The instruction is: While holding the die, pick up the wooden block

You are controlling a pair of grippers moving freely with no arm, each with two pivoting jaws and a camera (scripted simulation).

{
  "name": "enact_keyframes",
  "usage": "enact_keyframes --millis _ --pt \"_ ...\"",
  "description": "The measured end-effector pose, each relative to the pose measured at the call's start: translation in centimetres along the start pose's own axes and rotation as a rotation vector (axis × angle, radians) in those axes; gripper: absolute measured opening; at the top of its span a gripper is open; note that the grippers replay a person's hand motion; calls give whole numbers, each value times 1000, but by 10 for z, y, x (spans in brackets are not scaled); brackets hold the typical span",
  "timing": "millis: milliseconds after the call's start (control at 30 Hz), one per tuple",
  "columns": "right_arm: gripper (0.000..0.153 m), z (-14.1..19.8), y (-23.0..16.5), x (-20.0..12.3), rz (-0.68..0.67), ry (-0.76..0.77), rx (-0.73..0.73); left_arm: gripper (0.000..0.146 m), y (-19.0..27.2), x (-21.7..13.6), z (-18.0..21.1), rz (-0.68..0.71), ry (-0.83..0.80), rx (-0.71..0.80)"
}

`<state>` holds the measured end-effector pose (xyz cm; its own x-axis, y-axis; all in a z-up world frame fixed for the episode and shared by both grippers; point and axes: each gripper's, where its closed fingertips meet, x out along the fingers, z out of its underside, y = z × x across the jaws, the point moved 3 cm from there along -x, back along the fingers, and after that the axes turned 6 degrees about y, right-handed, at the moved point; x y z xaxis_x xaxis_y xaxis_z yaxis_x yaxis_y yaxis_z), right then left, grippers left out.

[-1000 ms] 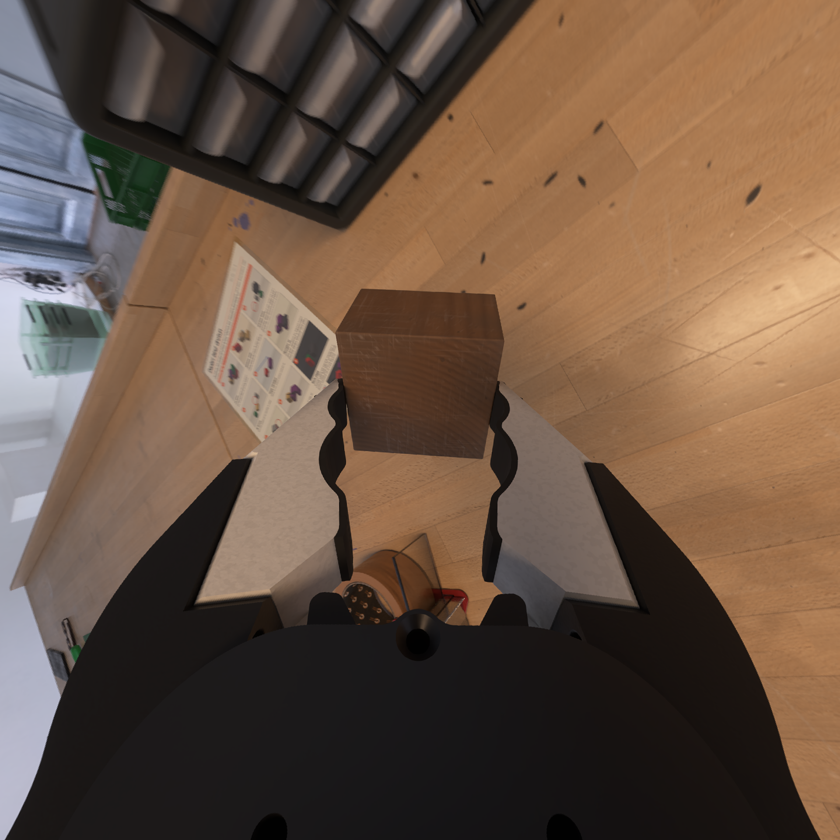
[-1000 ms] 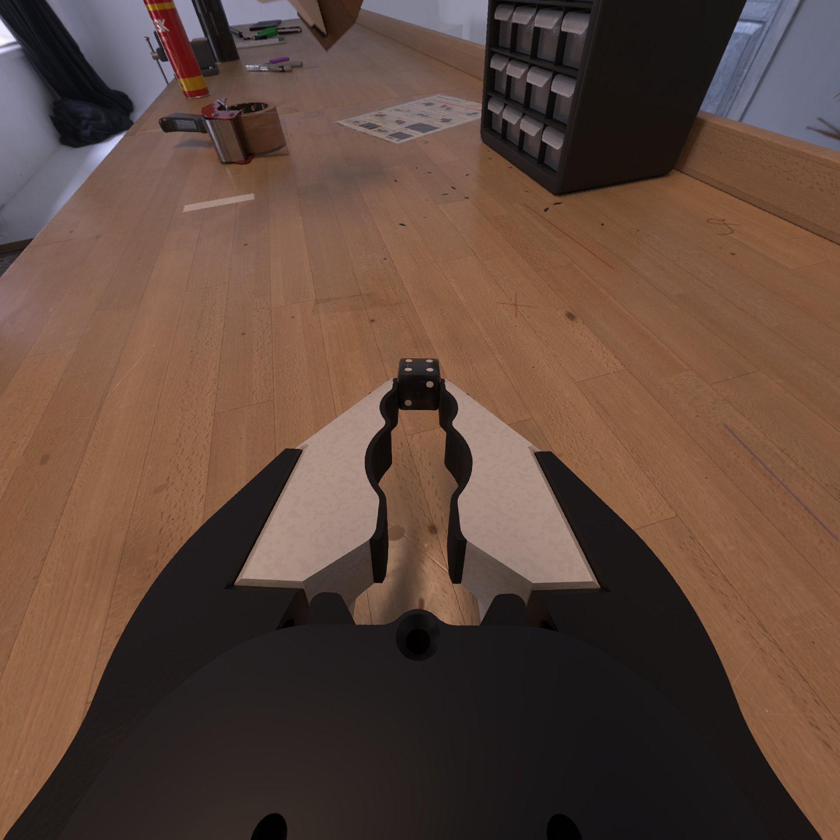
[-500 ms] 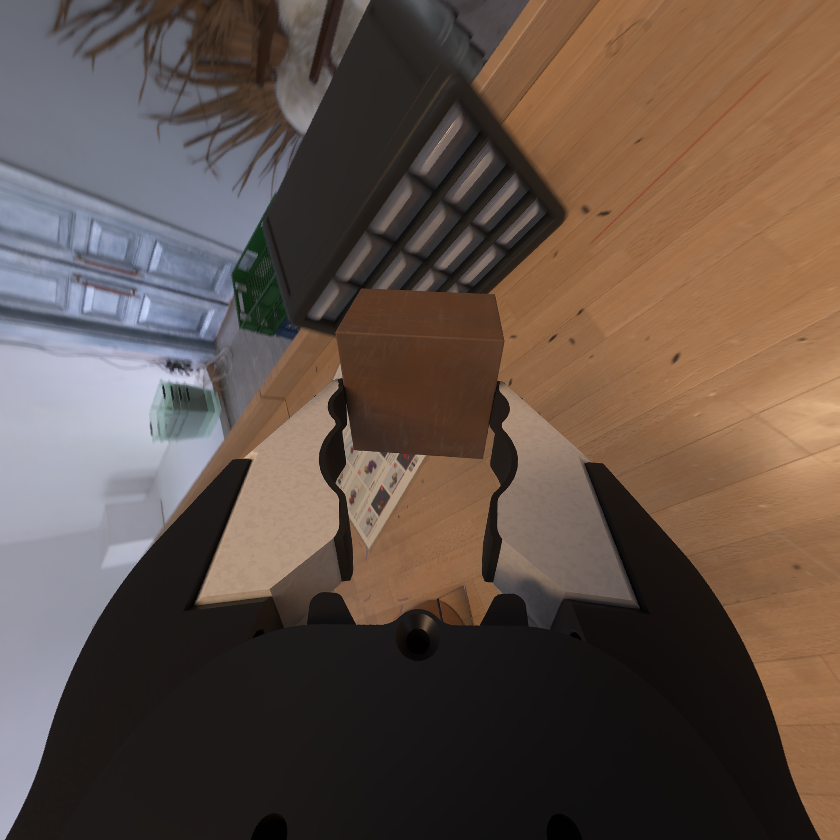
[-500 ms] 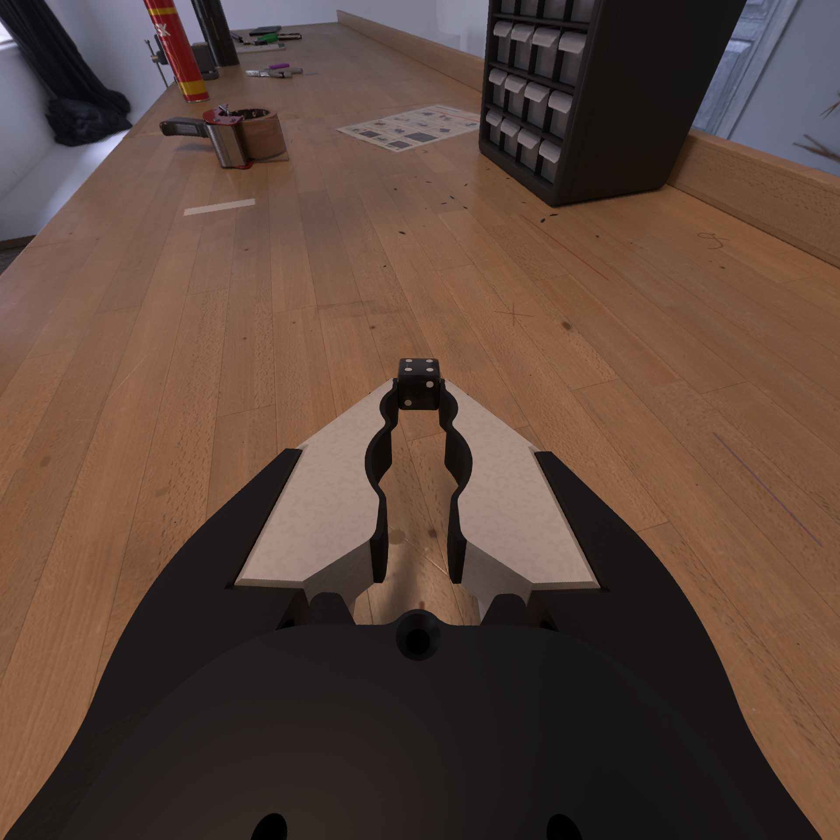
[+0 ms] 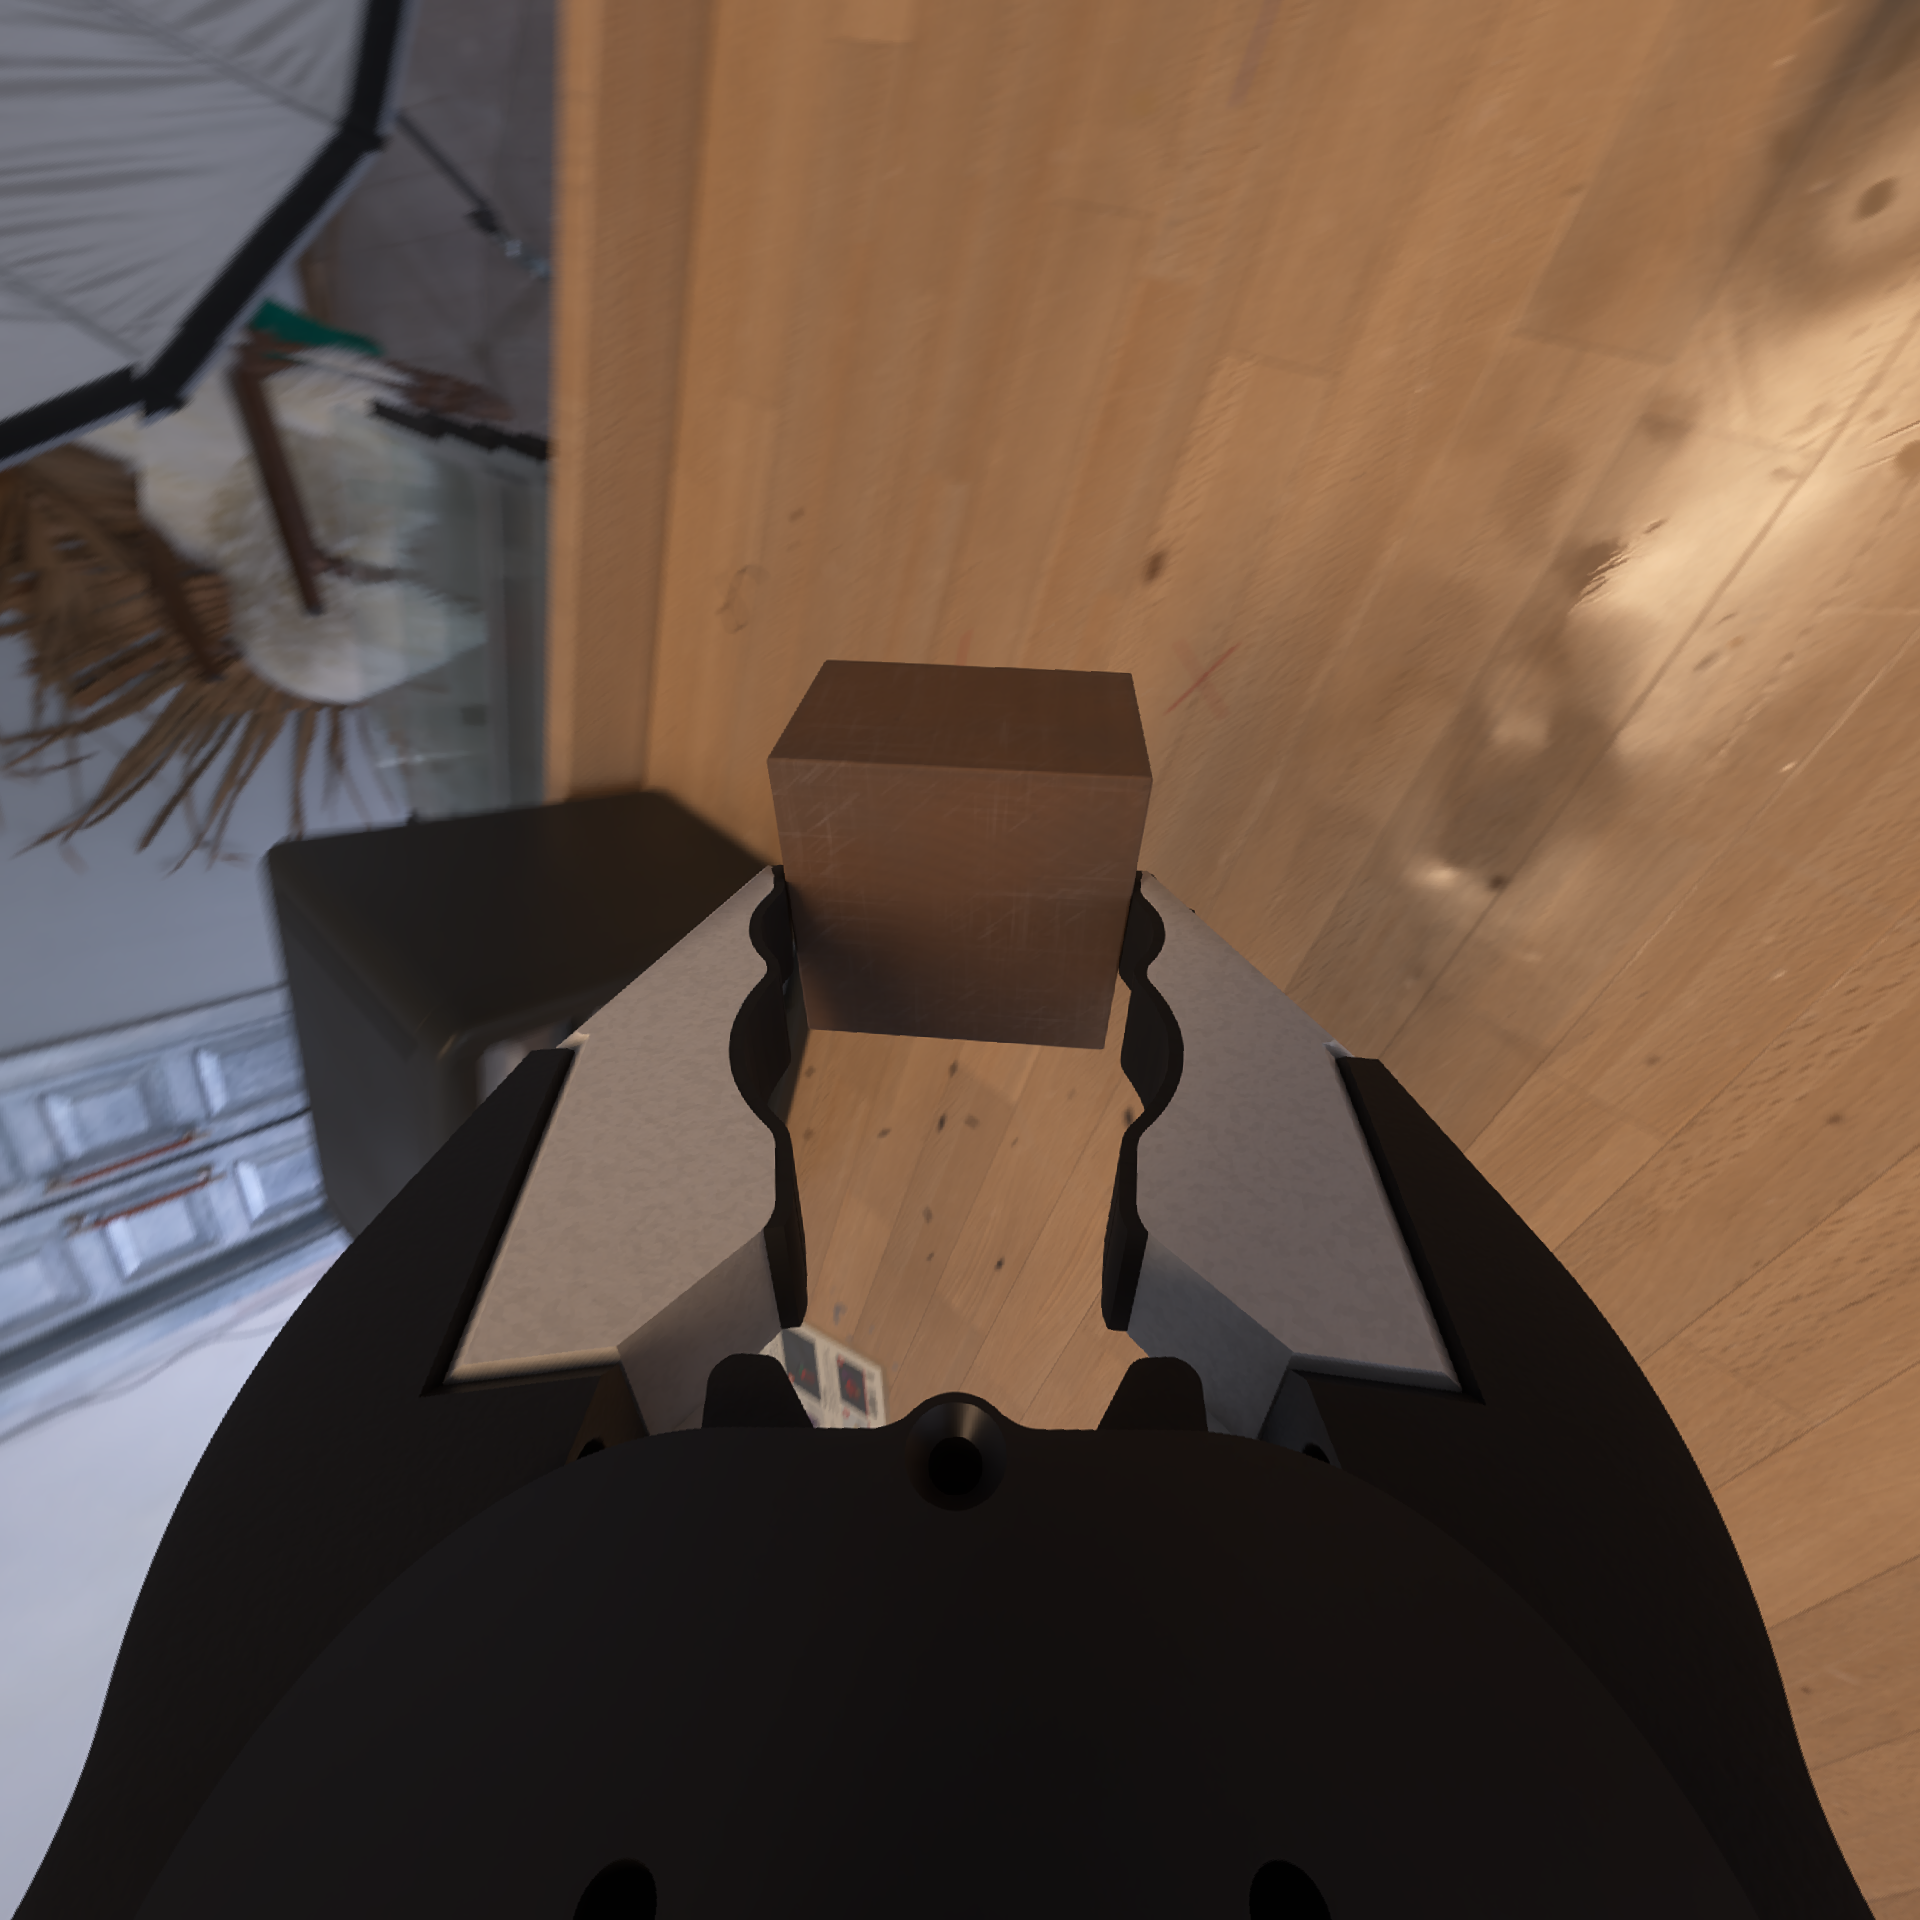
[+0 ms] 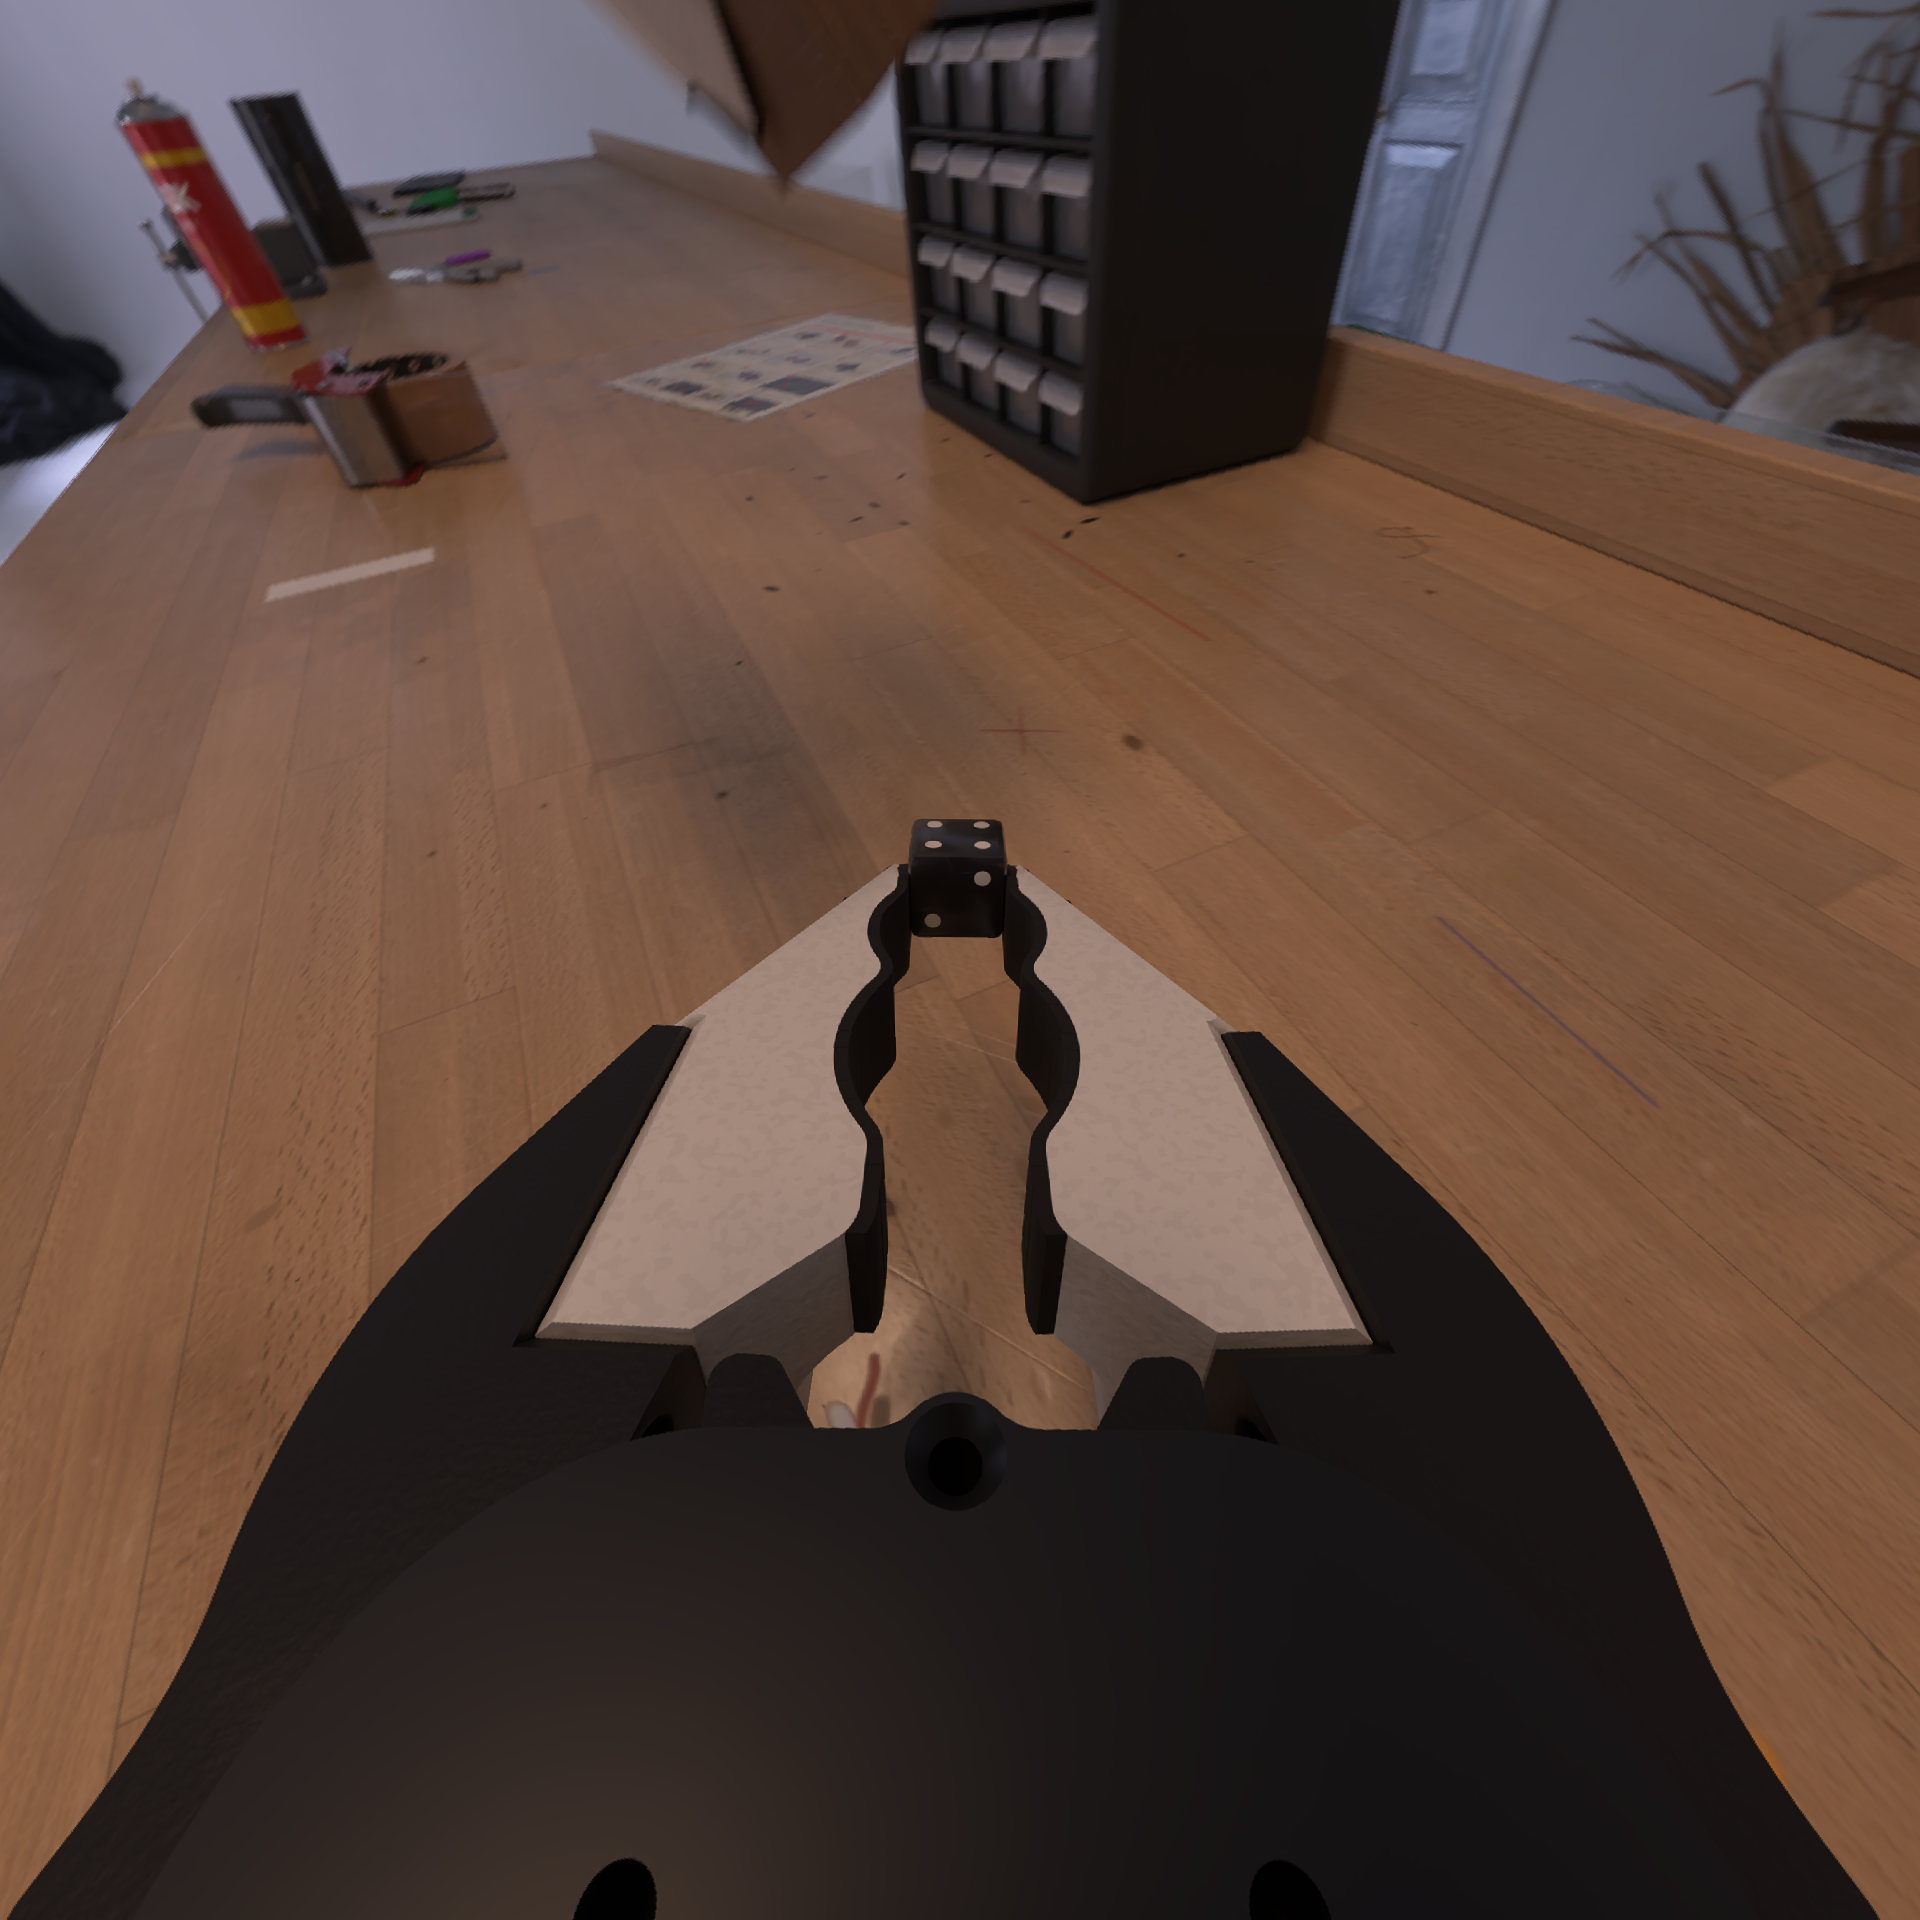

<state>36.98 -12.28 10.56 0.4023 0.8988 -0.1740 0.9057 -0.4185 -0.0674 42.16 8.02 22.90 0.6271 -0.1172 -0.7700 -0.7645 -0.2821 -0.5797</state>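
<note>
My left gripper [image 5: 958, 914] is shut on a dark brown wooden block [image 5: 956, 862], held between its fingertips high above the wooden table [image 5: 1351, 416]. My right gripper [image 6: 956, 894] is shut on a small black die with white pips [image 6: 956, 878], held just above the table [image 6: 520, 883]. In the right wrist view the block [image 6: 810, 83] shows at the top edge, up in the air, with a pale finger [image 6: 686, 42] of the left gripper beside it.
A black drawer cabinet [image 6: 1101, 239] stands at the back right near the raised table rim [image 6: 1621, 488]; it also shows in the left wrist view [image 5: 468, 935]. A printed sheet [image 6: 769, 364], a tape dispenser [image 6: 384, 416] and a red spray can [image 6: 208, 229] lie farther back left.
My left gripper has swung with the block, so its view turned from the cabinet front to the table edge and room beyond. My right gripper has tilted up slightly, still holding the die.
</note>
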Motion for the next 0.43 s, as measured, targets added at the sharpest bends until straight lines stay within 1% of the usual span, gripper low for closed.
enact_keyframes --millis 100,200,333,433 --pt "16 -1 15 -8 53 20 37 64 32 38 -23 101 -16 45" --pt "16 1 26 -13 87 23 62 64 60 67 -39 187 -52 76" --pt "16 2 30 -14 88 39 103 64 89 97 -50 269 -132 135" --pt "16 4 30 -13 85 24 88 64 104 111 -55 316 -173 170"
